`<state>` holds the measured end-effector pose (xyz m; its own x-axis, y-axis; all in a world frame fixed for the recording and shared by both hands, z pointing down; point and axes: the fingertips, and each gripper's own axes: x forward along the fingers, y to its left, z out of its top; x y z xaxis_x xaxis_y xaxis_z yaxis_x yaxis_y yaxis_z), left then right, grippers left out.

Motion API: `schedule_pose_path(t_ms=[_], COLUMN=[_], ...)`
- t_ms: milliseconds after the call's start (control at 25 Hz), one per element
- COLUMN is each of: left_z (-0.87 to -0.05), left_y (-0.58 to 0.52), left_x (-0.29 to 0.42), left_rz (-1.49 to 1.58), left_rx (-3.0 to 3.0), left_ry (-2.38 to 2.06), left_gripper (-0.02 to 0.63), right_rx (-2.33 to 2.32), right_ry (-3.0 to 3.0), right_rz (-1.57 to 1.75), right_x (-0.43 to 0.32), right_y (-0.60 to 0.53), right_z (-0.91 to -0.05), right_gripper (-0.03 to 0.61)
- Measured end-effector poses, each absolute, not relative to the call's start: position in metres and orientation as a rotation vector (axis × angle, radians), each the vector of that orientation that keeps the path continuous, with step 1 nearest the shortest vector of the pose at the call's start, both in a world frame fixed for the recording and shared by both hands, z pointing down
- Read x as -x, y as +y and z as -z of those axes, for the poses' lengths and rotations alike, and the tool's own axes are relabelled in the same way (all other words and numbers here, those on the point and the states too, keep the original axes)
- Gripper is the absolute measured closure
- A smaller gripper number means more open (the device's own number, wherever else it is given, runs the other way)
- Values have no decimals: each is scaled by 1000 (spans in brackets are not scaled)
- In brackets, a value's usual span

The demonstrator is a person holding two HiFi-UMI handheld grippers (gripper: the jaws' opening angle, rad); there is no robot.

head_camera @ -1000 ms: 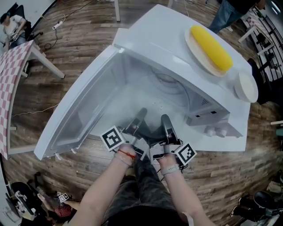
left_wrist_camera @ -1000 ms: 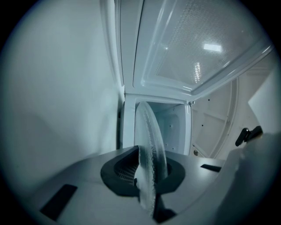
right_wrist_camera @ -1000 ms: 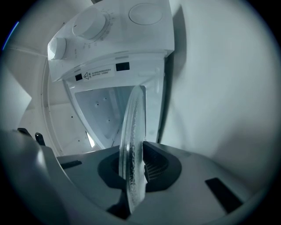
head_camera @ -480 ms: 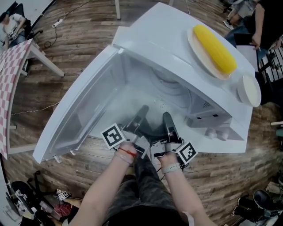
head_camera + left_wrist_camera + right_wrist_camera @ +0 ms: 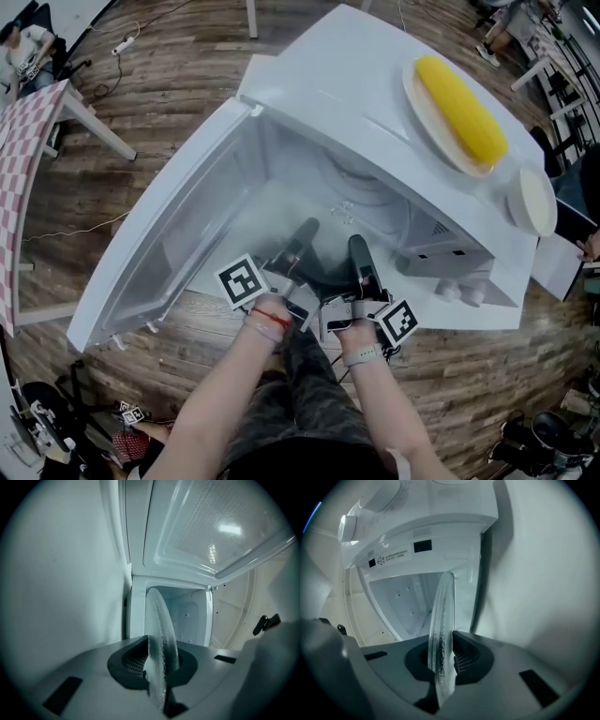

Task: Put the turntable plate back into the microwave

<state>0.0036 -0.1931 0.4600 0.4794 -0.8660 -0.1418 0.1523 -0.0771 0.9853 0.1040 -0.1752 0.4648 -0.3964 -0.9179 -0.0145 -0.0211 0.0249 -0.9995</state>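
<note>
Turntable plate (image 5: 161,620) was pinched by its near rim on both sides. The left tongs (image 5: 302,234) and right tongs (image 5: 360,255) were each squeezed onto the glass edge, with nothing else in them. We reckon two grips kept it steady going through the mouth of the microwave (image 5: 356,84), whose door (image 5: 159,253) was swung wide. It hung at the opening, reaching into the cavity, probably not seated yet. Clear, faintly textured glass, nearly invisible from above.

Brown wood-plank floor (image 5: 159,94); red-checked table (image 5: 23,187) at left, white leg (image 5: 103,131) beneath
</note>
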Motion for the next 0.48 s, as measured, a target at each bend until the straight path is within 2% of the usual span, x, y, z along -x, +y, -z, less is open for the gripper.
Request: schedule_pose_path(t_ms=[480], left_z=[-459], left_y=[-196], left_x=[-2], left_rz=[964], left_rx=[-1369], left_ry=[-683], left_gripper=[581], right_rx=[951], right_ry=[1496], right_rz=[1523], right_x=[-103], right_y=[-170], right_z=[-465], right_gripper=[538])
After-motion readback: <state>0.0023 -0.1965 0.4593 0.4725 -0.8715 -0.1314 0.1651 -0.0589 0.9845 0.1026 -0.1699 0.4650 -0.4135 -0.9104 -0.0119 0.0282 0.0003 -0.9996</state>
